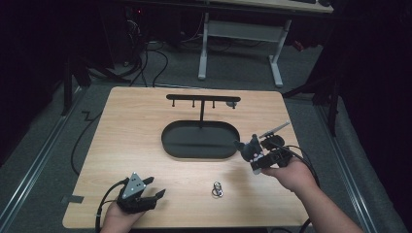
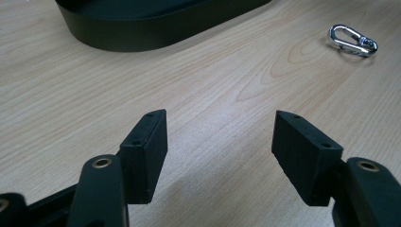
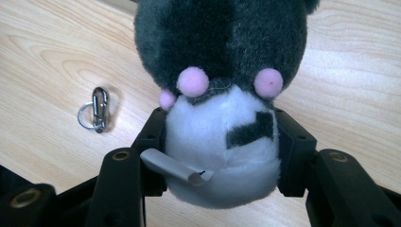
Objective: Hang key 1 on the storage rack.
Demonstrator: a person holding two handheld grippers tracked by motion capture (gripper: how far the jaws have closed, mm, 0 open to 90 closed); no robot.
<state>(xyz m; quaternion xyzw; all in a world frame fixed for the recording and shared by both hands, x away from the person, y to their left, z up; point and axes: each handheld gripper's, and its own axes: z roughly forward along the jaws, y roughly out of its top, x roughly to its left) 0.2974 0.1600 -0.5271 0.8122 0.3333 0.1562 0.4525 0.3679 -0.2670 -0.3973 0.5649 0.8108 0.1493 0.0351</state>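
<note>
Clamping the plush toy (image 3: 220, 118) at its white end, the right gripper (image 1: 257, 154) hovers just right of the stand tray (image 1: 170, 141). Left gripper (image 2: 220, 151), jaws spread and empty, sits near-left; the carabiner (image 1: 217, 189) lies between them.

The table (image 1: 145, 126) is pale wood-grain, smooth with a soft sheen. The plush toy (image 3: 220, 94) is fuzzy grey and white cloth with pink felt dots. The carabiner (image 2: 353, 40) is polished, glossy metal. The oval tray (image 1: 170, 141) looks matt black
</note>
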